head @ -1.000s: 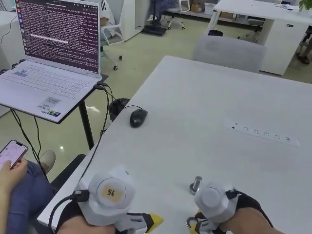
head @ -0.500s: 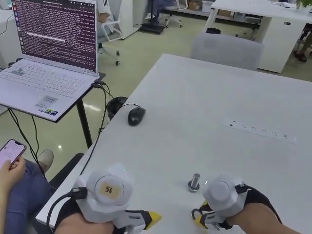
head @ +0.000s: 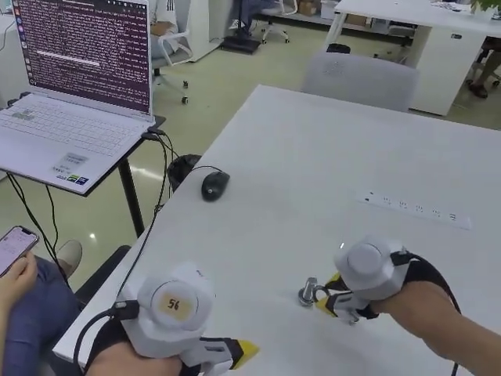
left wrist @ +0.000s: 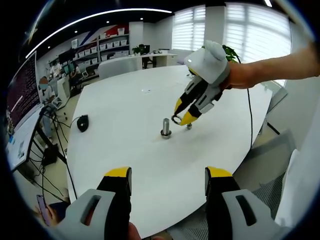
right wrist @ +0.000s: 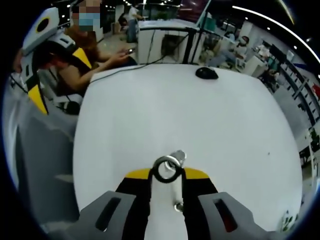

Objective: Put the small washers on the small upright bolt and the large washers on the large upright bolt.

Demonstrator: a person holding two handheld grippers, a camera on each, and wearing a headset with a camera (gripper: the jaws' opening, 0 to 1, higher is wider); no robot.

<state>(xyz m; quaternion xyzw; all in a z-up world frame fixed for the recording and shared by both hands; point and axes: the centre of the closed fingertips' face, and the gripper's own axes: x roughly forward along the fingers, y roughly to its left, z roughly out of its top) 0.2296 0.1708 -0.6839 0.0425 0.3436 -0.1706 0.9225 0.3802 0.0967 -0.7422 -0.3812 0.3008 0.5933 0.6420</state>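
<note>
A grey upright bolt (head: 308, 291) stands on the white table (head: 313, 172), with a wider collar at its foot (left wrist: 165, 133). My right gripper (head: 322, 298) is shut on a metal ring washer (right wrist: 165, 169), held right beside the bolt's top (right wrist: 178, 156). From the left gripper view the right gripper (left wrist: 183, 114) hangs tilted, with the washer (left wrist: 176, 119) just right of the bolt (left wrist: 165, 126). A small stud (left wrist: 189, 126) sits partly hidden behind its tips. My left gripper (left wrist: 168, 175) is open and holds nothing, low at the near table edge (head: 239, 356).
A black mouse (head: 214, 185) lies at the table's left edge and a white power strip (head: 415, 210) at the right. A laptop (head: 70, 86) sits on a stand to the left, a grey chair (head: 356, 78) stands beyond the table, and a hand holds a phone (head: 16, 249).
My right gripper has risen from the near edge and moved forward, bringing the washer up beside the bolt. The left gripper has stayed put. The head camera has shifted slightly.
</note>
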